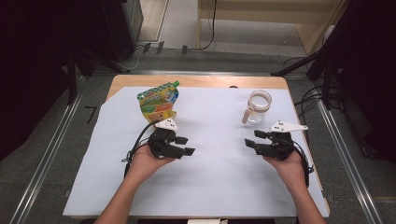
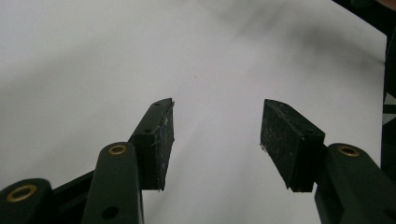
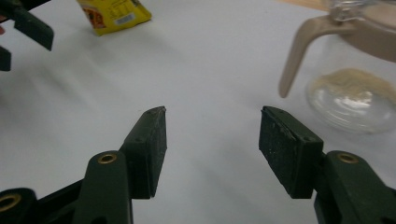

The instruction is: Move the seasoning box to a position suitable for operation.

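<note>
A green and yellow refill pouch (image 1: 159, 102) stands at the back left of the white sheet; its yellow lower corner (image 3: 114, 15) appears in the right gripper view. A clear glass jug (image 1: 258, 106) with a beige handle stands at the back right, with a little pale powder on its bottom (image 3: 352, 95). My left gripper (image 1: 185, 145) is open just in front of the pouch, pointing right, nothing between its jaws (image 2: 217, 140). My right gripper (image 1: 252, 138) is open in front of the jug, pointing left, also empty (image 3: 212, 144).
The white sheet (image 1: 210, 186) covers most of a wooden table (image 1: 196, 81). Dark stands and cables sit on the floor around the table. The left gripper's jaw tip (image 3: 32, 28) shows at the far left of the right gripper view.
</note>
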`<state>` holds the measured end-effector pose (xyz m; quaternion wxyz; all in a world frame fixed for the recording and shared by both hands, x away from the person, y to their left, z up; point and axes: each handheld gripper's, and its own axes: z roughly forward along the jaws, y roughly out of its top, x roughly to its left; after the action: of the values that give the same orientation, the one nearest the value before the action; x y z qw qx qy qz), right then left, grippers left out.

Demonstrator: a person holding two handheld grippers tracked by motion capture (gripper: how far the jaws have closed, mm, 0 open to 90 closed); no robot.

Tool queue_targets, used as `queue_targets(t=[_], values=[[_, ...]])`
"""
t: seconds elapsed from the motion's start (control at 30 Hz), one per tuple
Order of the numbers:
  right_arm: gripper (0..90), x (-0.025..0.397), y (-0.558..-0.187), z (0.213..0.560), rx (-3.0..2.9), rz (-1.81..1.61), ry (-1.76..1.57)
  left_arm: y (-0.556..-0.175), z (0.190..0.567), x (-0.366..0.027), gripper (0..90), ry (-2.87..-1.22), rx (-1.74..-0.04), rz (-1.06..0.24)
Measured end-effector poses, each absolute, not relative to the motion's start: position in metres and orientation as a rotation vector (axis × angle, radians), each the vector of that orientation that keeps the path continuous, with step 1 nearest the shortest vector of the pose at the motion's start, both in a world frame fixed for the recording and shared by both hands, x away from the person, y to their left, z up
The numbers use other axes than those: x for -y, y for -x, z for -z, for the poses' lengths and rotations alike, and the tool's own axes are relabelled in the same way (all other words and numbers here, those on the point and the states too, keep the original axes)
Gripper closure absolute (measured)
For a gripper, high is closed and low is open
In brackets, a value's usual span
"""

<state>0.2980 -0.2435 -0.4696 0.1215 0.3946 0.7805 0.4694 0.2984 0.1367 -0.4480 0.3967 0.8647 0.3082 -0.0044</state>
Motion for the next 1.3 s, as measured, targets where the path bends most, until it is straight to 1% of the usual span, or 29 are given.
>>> queue_targets(t=[0.27,0.37,0.43,0.63,0.8,0.93,1.03,1.07,1.1,1.3], values=[[40.5,0.262,-0.313,0.472,-2.233,-1.345,-1.214,-0.295,0.444,-0.139,45.1,-2.179,-0.784,-0.006],[41.1,0.264,-0.317,0.473,-2.226,-1.343,-1.233,-0.295,0.443,-0.139,45.1,-2.183,-0.779,-0.011],[40.0,0.267,-0.325,0.476,-2.224,-1.325,-1.282,-0.295,0.443,-0.14,45.1,-2.176,-0.782,-0.005],[36.5,0.27,-0.339,0.478,-2.178,-1.295,-1.293,-0.294,0.442,-0.14,45.2,-2.177,-0.784,-0.016],[35.9,0.273,-0.346,0.479,-2.171,-1.263,-1.32,-0.293,0.442,-0.138,45.2,-2.188,-0.77,-0.014],[29.8,0.278,-0.362,0.482,-2.118,-1.242,-1.357,-0.295,0.445,-0.137,45.2,-2.199,-0.774,-0.011],[21.0,0.278,-0.377,0.488,-2.116,-1.208,-1.411,-0.295,0.446,-0.137,45.1,-2.201,-0.781,-0.015],[21.0,0.278,-0.377,0.488,-2.116,-1.208,-1.411,-0.295,0.446,-0.137,45.1,-2.201,-0.781,-0.015],[18.4,0.275,-0.383,0.493,-2.057,-1.206,-1.39,-0.296,0.447,-0.138,45.2,-2.207,-0.784,-0.019],[17.8,0.268,-0.398,0.507,-2.021,-1.234,-1.392,-0.297,0.45,-0.139,45.2,-2.214,-0.798,-0.015]])
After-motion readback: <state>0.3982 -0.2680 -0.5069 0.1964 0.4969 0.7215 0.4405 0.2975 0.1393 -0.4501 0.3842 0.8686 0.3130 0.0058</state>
